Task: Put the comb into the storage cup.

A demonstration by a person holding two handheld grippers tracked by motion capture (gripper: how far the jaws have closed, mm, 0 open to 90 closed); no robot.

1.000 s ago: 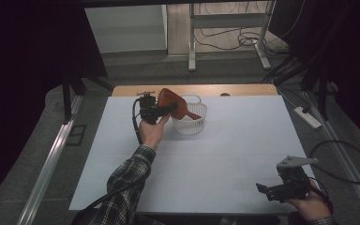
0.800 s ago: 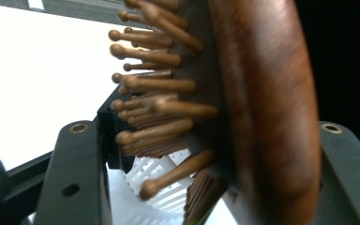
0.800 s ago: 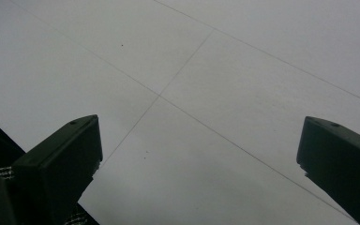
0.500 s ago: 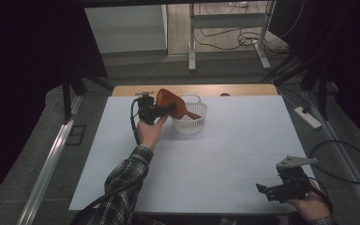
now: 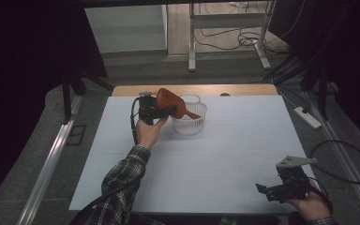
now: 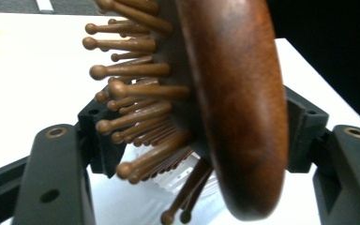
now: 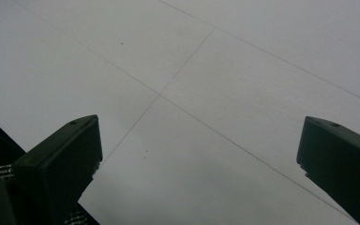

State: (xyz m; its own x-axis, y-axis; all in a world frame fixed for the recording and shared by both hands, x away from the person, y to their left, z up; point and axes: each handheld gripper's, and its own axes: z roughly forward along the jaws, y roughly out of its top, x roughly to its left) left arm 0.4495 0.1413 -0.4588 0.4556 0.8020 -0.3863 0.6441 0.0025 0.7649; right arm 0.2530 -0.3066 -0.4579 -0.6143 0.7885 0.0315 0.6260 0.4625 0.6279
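At the far edge of the white surface (image 5: 225, 154), white basket (image 5: 191, 123); above its rim, brown hairbrush (image 5: 168, 102) between left tongs (image 5: 161, 110), just widening, pads off it. Near corner: right tongs (image 5: 262, 191), spread, unladen.

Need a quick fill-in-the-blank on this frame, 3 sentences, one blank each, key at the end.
1. Between the left gripper's jaws is a brown wooden ____.
2. The hairbrush's handle end points into the white ____ at the table's far side.
3. The right gripper, over bare table, has its jaws ____.

Missing words: hairbrush; basket; open
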